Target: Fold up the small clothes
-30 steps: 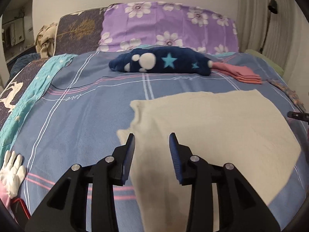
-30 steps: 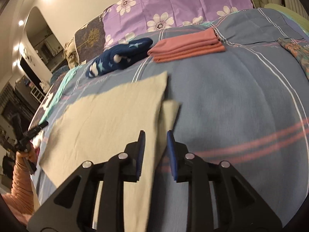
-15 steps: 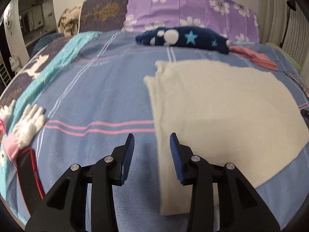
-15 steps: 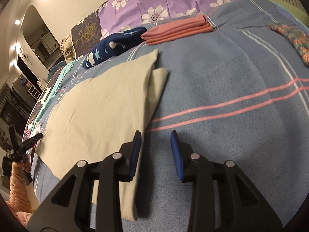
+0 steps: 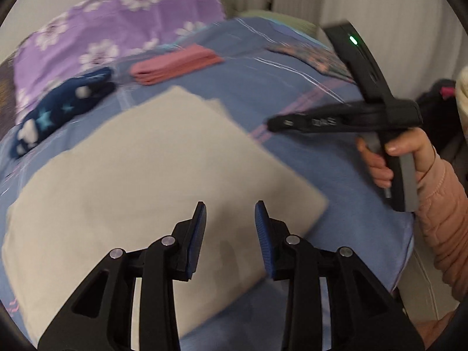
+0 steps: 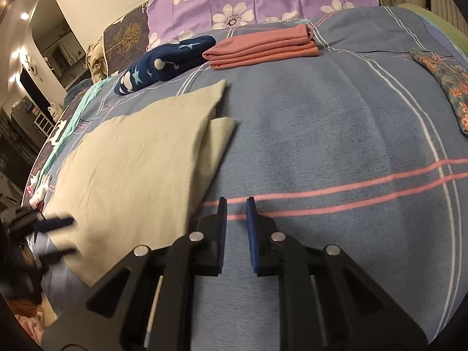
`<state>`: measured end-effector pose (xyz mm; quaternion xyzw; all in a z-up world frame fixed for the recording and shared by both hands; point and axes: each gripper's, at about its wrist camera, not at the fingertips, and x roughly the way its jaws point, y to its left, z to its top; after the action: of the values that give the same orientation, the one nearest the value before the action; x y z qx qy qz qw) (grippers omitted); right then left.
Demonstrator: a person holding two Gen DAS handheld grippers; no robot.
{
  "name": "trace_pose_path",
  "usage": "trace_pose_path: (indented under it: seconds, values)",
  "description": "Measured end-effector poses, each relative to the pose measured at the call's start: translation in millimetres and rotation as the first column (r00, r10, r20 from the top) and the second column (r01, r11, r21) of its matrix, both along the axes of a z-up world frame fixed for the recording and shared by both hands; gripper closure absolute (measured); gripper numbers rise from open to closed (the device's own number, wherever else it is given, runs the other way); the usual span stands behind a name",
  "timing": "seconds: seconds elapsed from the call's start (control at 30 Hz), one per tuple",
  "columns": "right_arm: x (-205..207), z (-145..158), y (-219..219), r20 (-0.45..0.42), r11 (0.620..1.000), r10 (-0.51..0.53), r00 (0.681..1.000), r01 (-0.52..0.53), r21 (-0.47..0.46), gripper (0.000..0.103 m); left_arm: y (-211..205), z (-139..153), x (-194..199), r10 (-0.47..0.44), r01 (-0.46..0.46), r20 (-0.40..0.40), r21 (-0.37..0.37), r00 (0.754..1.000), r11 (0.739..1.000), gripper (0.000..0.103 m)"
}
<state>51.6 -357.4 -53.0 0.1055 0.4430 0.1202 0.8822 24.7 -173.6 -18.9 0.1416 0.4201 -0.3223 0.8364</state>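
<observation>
Left wrist view: the left gripper (image 5: pixel 230 222) hangs over the near part of a beige cloth (image 5: pixel 140 175), its jaws apart with nothing between them. The cloth lies flat on a blue bedspread (image 5: pixel 292 76), spreading ahead and to the left of the jaws; its near right corner lies just right of the right jaw. To the right and ahead, the right gripper (image 5: pixel 273 123) is seen side-on, held in the person's right hand (image 5: pixel 389 158) in a pink sleeve (image 5: pixel 438 204), its tip just past the cloth's right edge. Further ahead lie a folded pink garment (image 5: pixel 175 64) and, to the left, a dark blue starred garment (image 5: pixel 58 111), before a purple flowered pillow (image 5: pixel 117 29). The view is blurred.

Right wrist view: the right gripper (image 6: pixel 235 219) is over the bare bedspread (image 6: pixel 336 134), its jaws a narrow gap apart and gripping nothing. The beige cloth (image 6: pixel 140 169) lies to the left of the jaws, its right edge just beside the left jaw; a lower layer shows beyond the top layer along that edge. The left gripper (image 6: pixel 63 234) appears blurred at the far left, at the cloth's near corner. Ahead lie the folded pink garment (image 6: pixel 263 45) and the starred garment (image 6: pixel 163 61); a flowered cloth (image 6: pixel 447 84) lies to the far right, white gloves (image 6: pixel 41 187) to the far left.
</observation>
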Motion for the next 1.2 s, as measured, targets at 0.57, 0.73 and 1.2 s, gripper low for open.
trace_pose_path:
  seconds: [0.57,0.73,1.2]
  values:
    - [76.5,-6.4,6.8,-0.112,0.965,0.219,0.969,-0.198,0.172,0.063,-48.1,-27.7,28.0,0.114,-0.107,-0.146,0.052,0.983,0.993,0.084]
    - [87.5,-5.5,13.8,-0.104,0.959,0.237,0.966,-0.216,0.186,0.057,-25.3,-20.1,26.4,0.124,-0.126,-0.163,-0.002,0.979,0.992,0.091]
    - [94.7,-4.4,22.7,0.012,0.982,0.165,0.986,-0.166,0.096,0.101,-39.2,-37.3,14.7,-0.076,0.042,-0.236,-0.143,0.969,0.989,0.093]
